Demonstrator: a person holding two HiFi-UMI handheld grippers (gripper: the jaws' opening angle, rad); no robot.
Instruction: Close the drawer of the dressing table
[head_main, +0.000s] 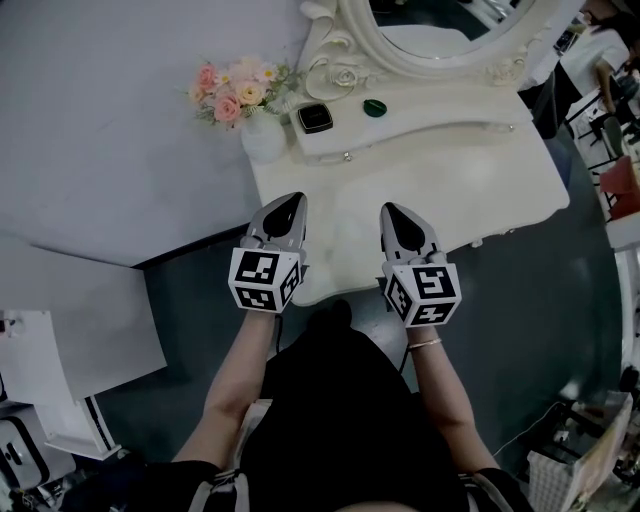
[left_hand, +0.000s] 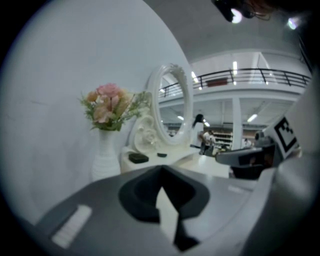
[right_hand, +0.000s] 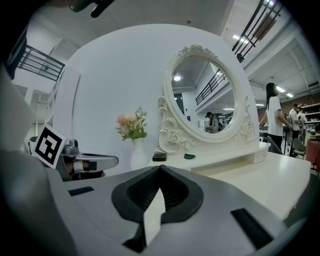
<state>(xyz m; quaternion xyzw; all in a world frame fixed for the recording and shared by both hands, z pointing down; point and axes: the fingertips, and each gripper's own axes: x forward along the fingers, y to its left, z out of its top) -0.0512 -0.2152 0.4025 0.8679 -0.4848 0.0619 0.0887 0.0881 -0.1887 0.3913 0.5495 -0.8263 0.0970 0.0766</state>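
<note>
Pressed together, pinching nothing: left claw (head_main: 289, 203) and right claw (head_main: 392, 211). Side by side, apart, pointing over the front part of the white dressing table (head_main: 480, 175), marker cubes at its near edge. Drawer not made out from above, hidden under the table front. At the back: oval mirror (head_main: 440, 30), white vase (head_main: 262, 138) of pink flowers at left corner, black square case (head_main: 314, 117) and small green item (head_main: 374, 107) on raised shelf.
</note>
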